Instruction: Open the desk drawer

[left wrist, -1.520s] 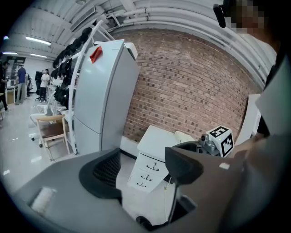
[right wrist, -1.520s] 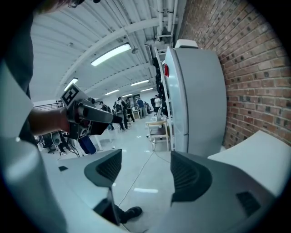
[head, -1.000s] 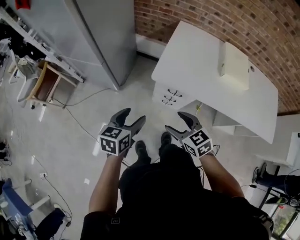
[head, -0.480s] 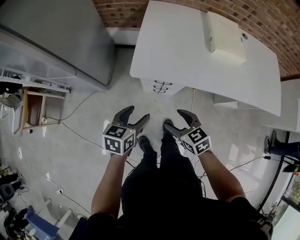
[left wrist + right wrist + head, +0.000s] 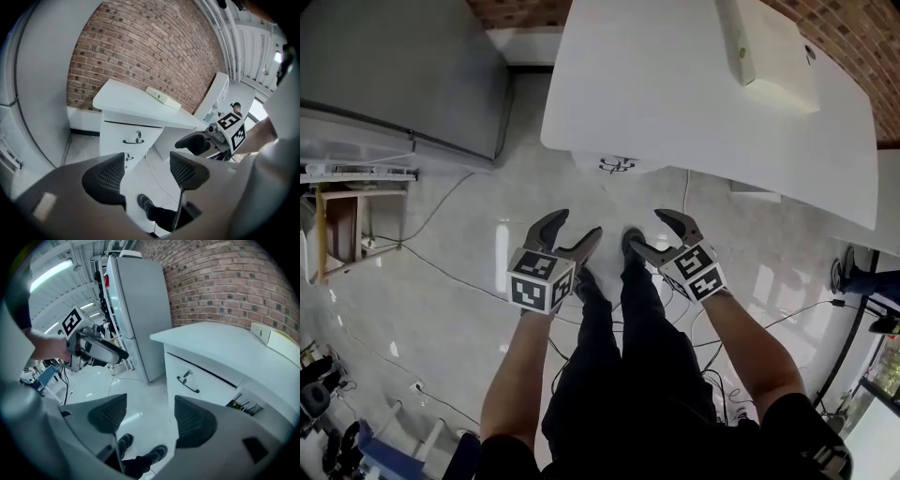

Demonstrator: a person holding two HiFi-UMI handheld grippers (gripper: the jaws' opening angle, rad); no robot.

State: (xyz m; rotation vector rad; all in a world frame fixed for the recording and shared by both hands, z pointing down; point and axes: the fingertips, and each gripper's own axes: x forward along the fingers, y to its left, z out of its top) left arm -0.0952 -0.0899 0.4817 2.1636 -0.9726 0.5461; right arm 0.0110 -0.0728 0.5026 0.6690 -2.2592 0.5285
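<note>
Both tongs were wide open with nothing in them. The left gripper and right gripper just hung out in front of the person over the floor, above the shoes. The desk sat well ahead, its top drawer shut, with a dark handle on the front. Best bet, probably: step closer, line one gripper up level with that handle, get the jaws round the bar, then pull straight back.

Pretty bright and even all round; white tabletop nearly blows out; glossy floor shows streaky glare; ceiling strip light glows in the right gripper view; both gripper views bend hard, corners black, jaws up close soft.
</note>
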